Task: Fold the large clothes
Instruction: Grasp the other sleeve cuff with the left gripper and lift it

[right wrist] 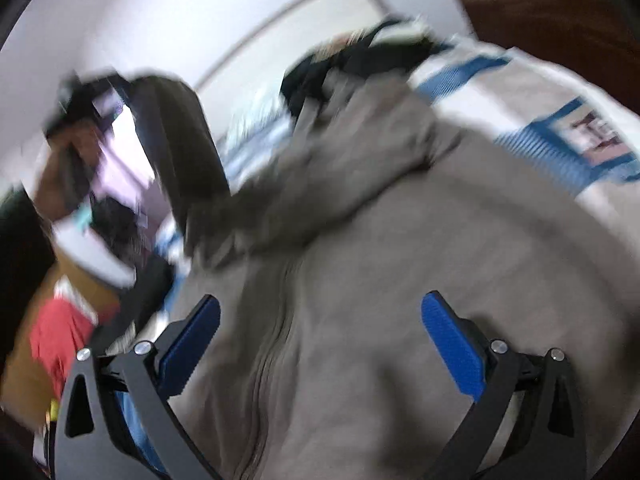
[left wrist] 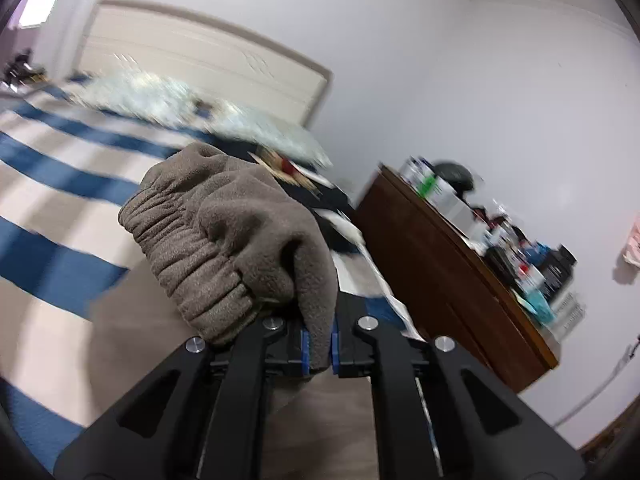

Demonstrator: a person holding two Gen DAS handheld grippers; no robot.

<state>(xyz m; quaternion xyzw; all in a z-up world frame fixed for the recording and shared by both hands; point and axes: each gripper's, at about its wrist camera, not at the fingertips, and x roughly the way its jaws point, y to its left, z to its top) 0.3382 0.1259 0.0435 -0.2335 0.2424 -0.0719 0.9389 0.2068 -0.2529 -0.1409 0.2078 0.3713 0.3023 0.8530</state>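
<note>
While both views are motion-blurred, the states read clearly. Left tongs are clamped tight on a fold of the grey-brown fleece jacket, with its elastic ribbed cuff bunched up just above the pads and lifted off the bed. Right tongs stand wide, nothing between the blue pads; they hover over the jacket body, zipper running between the two fingers. Jacket lies spread on the blue-and-white striped bedspread, hood toward the headboard. Dark wooden dresser stands beside the bed's far side, top cluttered with bottles and boxes. Left-side contents in the right wrist view are too blurred to identify.
</note>
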